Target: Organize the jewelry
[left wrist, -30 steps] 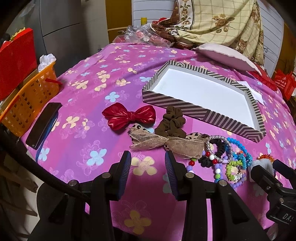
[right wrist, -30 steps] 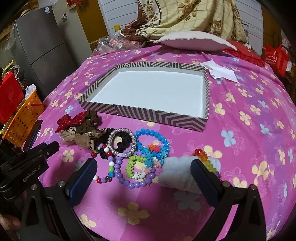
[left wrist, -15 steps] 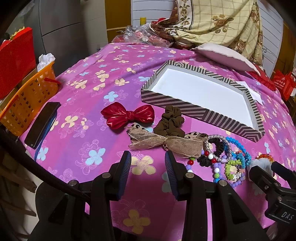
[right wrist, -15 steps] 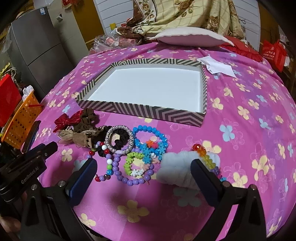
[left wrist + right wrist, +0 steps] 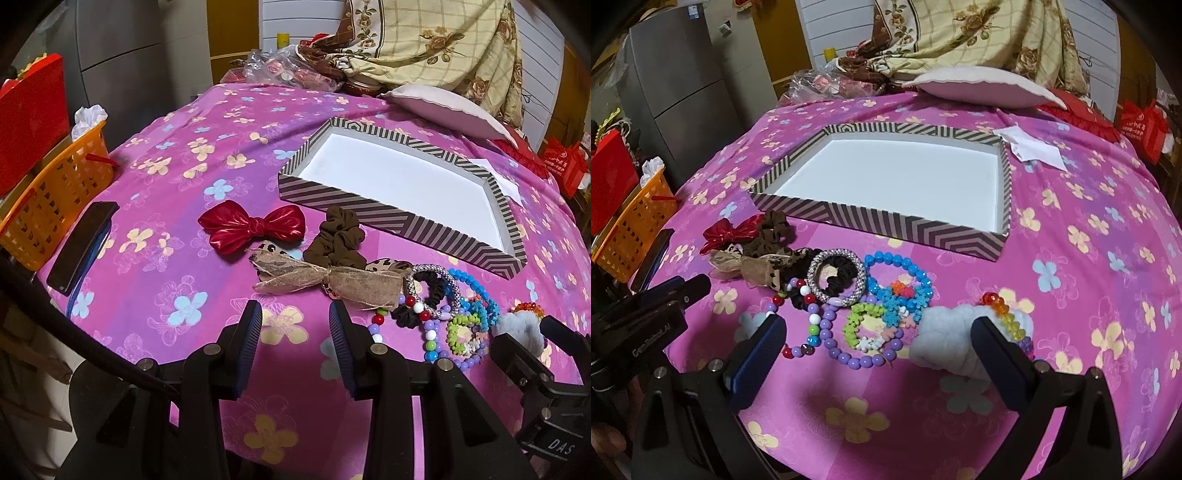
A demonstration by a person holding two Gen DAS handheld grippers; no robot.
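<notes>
Jewelry and hair pieces are lying in a row on the pink flowered cloth (image 5: 1071, 206) over the worktop, just in front of the empty striped box (image 5: 905, 225). From the left: red bow (image 5: 253, 227), brown scrunchie (image 5: 338, 238), gauze bow (image 5: 332, 282), rhinestone bangle (image 5: 837, 273) around a black scrunchie, blue bead bracelet (image 5: 899, 275), purple bead bracelet (image 5: 849, 350), green flower bracelet (image 5: 858, 321), white fluffy scrunchie (image 5: 945, 339) under a rainbow bead bracelet (image 5: 1001, 310). The left gripper (image 5: 295, 321) is hovering with jaws apart, nothing between them, near the gauze bow. The right gripper (image 5: 879, 332) is hovering with jaws wide apart, straddling the bracelets. An orange basket (image 5: 48, 206) and dark case (image 5: 81, 245) are sitting at the left edge; a pillow (image 5: 979, 86) is lying beyond the box.
</notes>
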